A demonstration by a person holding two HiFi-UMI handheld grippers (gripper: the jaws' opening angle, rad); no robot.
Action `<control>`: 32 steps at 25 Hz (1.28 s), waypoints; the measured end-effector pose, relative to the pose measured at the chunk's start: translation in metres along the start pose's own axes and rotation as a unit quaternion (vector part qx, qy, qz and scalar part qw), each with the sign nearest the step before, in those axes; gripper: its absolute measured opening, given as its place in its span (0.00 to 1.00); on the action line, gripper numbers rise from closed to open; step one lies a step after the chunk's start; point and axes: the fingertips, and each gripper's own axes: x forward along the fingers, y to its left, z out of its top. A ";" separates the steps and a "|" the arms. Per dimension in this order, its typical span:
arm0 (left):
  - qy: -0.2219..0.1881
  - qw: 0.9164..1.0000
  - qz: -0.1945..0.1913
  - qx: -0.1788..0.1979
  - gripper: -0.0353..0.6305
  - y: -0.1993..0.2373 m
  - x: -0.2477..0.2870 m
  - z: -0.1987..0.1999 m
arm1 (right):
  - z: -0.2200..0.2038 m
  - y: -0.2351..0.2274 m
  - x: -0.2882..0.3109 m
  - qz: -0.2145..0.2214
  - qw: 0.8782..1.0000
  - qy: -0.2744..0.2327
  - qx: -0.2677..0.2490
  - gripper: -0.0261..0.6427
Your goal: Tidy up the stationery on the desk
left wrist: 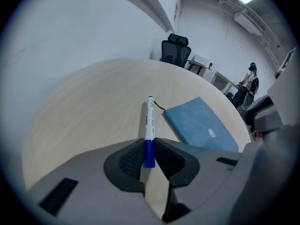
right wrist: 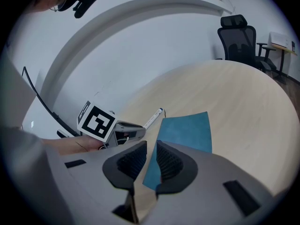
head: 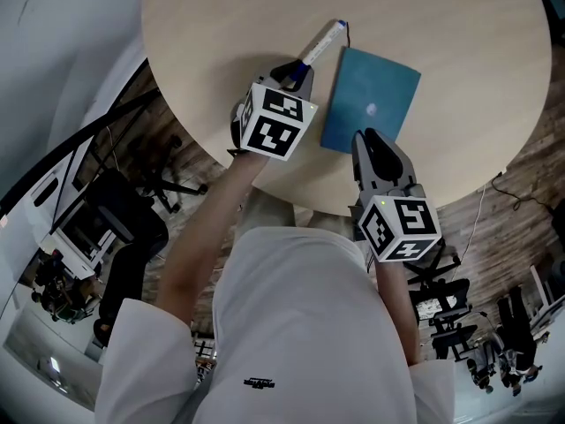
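Cannot read print on white blue-capped marker (left wrist: 149, 121); pinches its cap with left gripper (left wrist: 149, 146), holds right gripper (right wrist: 151, 146) narrowly apart, empty, over flat teal notebook (right wrist: 187, 130).

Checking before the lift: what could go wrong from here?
The left claw pinches the marker only at its blue cap end; the long body could swing, or the cap might pull off.
The right claw stands open over the notebook corner near the table edge; a nudge could slide it off.
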 end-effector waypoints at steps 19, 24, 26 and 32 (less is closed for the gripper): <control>-0.024 0.982 -0.013 -0.185 0.17 -0.045 -0.046 -0.037 | -0.001 0.008 -0.021 0.003 1.000 -0.018 -0.024 0.15; -0.023 0.973 -0.013 -0.227 0.17 -0.056 -0.041 -0.050 | -0.008 0.008 -0.024 0.008 0.999 -0.014 -0.030 0.15; -0.022 0.971 -0.014 -0.236 0.17 -0.062 -0.038 -0.053 | -0.012 0.004 -0.027 0.008 0.999 -0.011 -0.031 0.15; -0.012 0.969 -0.019 -0.247 0.17 -0.077 -0.027 -0.063 | -0.021 -0.004 -0.036 0.006 0.999 -0.007 -0.032 0.15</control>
